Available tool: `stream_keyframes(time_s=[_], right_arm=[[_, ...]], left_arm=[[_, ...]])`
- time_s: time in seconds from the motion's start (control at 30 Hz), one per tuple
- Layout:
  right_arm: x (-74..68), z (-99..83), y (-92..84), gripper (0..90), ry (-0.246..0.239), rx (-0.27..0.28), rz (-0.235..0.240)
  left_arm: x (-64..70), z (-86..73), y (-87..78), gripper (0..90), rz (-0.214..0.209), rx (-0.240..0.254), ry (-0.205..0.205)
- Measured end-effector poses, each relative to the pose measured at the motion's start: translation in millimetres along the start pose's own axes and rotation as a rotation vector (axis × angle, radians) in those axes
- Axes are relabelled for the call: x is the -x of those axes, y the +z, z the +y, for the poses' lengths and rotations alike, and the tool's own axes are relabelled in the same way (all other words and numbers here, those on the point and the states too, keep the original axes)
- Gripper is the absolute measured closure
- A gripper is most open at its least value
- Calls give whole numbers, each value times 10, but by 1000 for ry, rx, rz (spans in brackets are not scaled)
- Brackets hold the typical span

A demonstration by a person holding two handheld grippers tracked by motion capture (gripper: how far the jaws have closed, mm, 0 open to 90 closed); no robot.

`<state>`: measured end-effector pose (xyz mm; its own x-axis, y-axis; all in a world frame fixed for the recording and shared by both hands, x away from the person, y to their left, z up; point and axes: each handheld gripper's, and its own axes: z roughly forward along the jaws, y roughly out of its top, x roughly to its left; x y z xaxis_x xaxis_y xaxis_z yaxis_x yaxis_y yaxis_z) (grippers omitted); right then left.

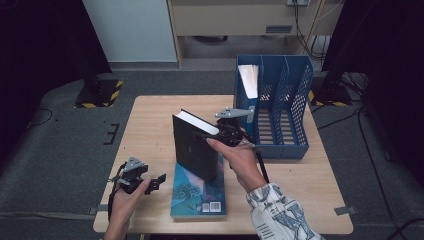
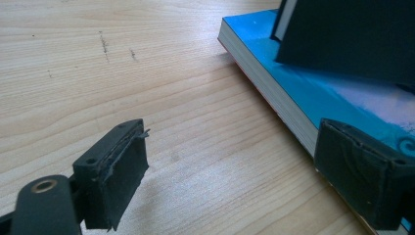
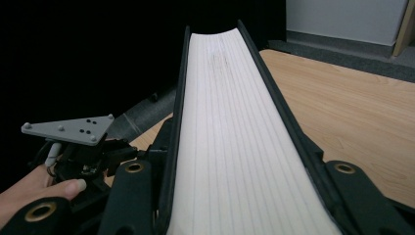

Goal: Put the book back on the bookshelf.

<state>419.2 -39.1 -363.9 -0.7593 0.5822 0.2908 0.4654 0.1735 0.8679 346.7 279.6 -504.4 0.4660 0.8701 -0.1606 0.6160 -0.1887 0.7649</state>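
Wooden tabletop (image 1: pixel 150 125) is carrying two books and one blue file rack (image 1: pixel 280 100). Right gripper (image 1: pixel 222 134) is clenching the black book (image 1: pixel 196 145) across its thickness, jaws pressing both covers, page edge (image 3: pixel 235 147) running straight away between them. That book is standing upright, long axis vertical, its bottom edge resting on the blue book (image 1: pixel 199 192), which is lying flat just left of the rack. Left gripper (image 1: pixel 150 182), jaws spread wide and gripping nothing, is hovering just left of the blue book (image 2: pixel 313 93).

open tool (image 2: pixel 230 171) over table (image 2: pixel 122 73), blue book (image 2: pixel 313 93) seemingly just beside.
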Motion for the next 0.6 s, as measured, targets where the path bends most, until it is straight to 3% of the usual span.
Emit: stream_keyframes(time_s=[0.37,0.6], right_arm=[[-23,-1,-279,523,-5,-19,-33],[12,-54,-598,524,36,0,-47]], left_arm=[[-15,-13,27,117,13,-23,4],[-20,-22,48,117,18,-40,12]])
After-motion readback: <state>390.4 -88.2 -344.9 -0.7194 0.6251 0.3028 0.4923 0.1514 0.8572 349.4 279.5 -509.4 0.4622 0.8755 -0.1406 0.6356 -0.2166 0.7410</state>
